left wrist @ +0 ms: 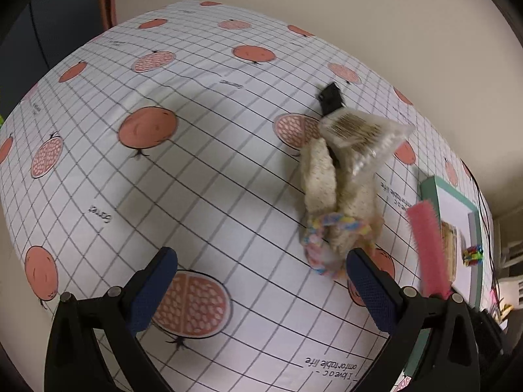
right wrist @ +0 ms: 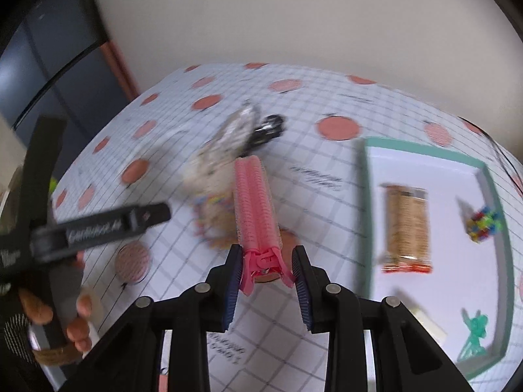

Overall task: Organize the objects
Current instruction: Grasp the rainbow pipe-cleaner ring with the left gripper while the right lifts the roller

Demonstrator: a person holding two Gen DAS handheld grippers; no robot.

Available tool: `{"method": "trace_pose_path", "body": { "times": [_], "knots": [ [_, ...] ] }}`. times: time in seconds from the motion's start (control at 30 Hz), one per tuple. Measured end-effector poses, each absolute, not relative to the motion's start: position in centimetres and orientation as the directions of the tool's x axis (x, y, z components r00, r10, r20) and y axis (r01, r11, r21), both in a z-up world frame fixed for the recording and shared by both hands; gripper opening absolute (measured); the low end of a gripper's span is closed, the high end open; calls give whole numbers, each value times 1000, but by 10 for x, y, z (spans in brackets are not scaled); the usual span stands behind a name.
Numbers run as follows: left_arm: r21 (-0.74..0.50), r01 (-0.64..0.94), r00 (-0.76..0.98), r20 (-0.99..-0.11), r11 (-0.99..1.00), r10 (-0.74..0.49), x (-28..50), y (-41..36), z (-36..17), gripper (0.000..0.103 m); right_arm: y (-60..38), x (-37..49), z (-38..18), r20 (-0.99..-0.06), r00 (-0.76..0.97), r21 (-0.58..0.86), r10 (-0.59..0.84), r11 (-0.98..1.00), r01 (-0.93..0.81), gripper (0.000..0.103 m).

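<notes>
Your right gripper [right wrist: 267, 272] clamps the pink hair roller [right wrist: 256, 202] — your left gripper [left wrist: 261, 281] gapes empty over the tablecloth [left wrist: 196, 179].

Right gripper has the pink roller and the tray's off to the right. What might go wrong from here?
1. The right gripper seems to pinch only the clasp end of the pink hair roller; the long free end may swing or slip out.
2. The snack bar and colourful clip already lie in the teal tray; setting the roller down could knock them.
</notes>
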State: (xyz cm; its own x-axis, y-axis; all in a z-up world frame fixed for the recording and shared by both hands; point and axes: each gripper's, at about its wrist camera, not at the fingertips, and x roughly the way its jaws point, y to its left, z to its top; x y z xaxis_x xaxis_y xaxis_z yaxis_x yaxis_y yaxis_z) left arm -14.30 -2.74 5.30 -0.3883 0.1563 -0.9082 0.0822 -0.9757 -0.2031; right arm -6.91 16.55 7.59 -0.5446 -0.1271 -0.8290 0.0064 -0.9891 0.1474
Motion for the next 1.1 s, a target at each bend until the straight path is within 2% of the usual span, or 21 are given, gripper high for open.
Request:
{"method": "trace_pose_path", "body": {
  "times": [0.33,0.4,0.57,0.77,0.93,1.03,1.1],
  "knots": [
    [-166,42,-376,-916,-985,138,-151,0,41,101,197,-68,79,-816,-574,158,-64,-981,-115,33],
    [-154,36,-378,-917,-987,129,-152,3,39,92,198,-69,77,-817,-573,160,-62,-979,-123,33],
    [-141,40,-352,-928,-989,118,-157,6,29,80,196,-71,73,-822,-566,162,-68,-980,-117,33],
    [-125,43,-332,-937,-991,104,-161,6,21,75,196,-73,68,-831,-552,160,-66,-979,-124,33],
    [-56,13,-337,-940,-998,49,-161,13,19,71,195,-75,65,-836,-544,158,-66,-980,-124,33],
    [4,-17,-340,-941,-1000,2,-159,22,19,65,195,-76,65,-839,-540,156,-64,-980,-126,33],
    [0,-30,-342,-939,-1000,11,-158,24,20,58,196,-75,65,-840,-539,158,-67,-979,-126,33]
  ]
}}
